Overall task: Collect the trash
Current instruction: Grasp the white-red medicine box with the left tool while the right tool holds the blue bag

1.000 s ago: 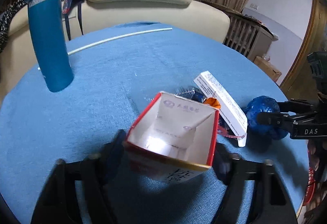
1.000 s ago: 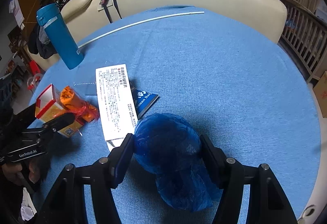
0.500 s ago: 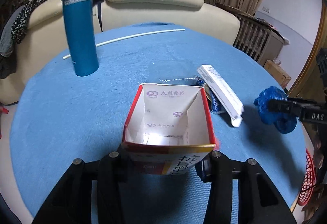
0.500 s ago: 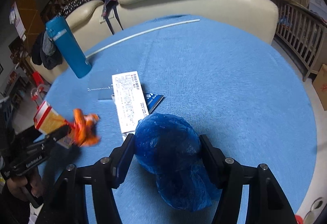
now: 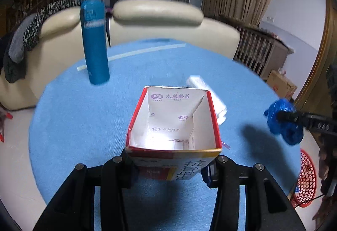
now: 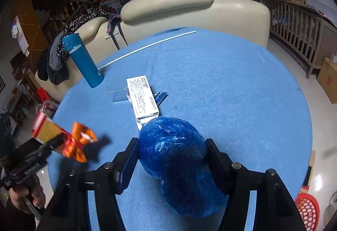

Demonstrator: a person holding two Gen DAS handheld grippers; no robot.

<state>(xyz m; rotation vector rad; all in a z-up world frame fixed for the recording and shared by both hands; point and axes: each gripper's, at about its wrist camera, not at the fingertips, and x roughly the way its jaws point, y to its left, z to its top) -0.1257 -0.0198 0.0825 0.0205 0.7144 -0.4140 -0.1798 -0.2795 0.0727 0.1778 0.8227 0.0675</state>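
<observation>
Left wrist view first: our left hand-held gripper (image 5: 172, 167) is clenched on an open red-and-white carton (image 5: 172, 125), held clear above the blue surface (image 5: 73, 115), mouth facing away from us. From the right wrist view an orange wrapper (image 6: 79, 142) hangs at the carton's side, seemingly caught in the same grip. Our right hand-held gripper (image 6: 171, 159) is clenched on a crumpled blue plastic bag (image 6: 174, 157), also lifted off the cloth

So we judge the collecting about half done – two or three pieces are in hand but not yet dropped anywhere. A red mesh basket (image 6: 305, 210) sits on the floor past the surface's right edge, the likely bin. Left lying near the middle of the surface are a white printed box (image 6: 142, 97), a dark blue packet (image 6: 160, 97) touching it, and a clear flat wrapper (image 6: 120, 96) just beside

A blue flask (image 6: 84, 62) stands upright well apart near the far edge, with a long white rod (image 6: 147, 47) behind it – neither blocks our way to the basket. A cream sofa (image 6: 189, 11) rings the far side
</observation>
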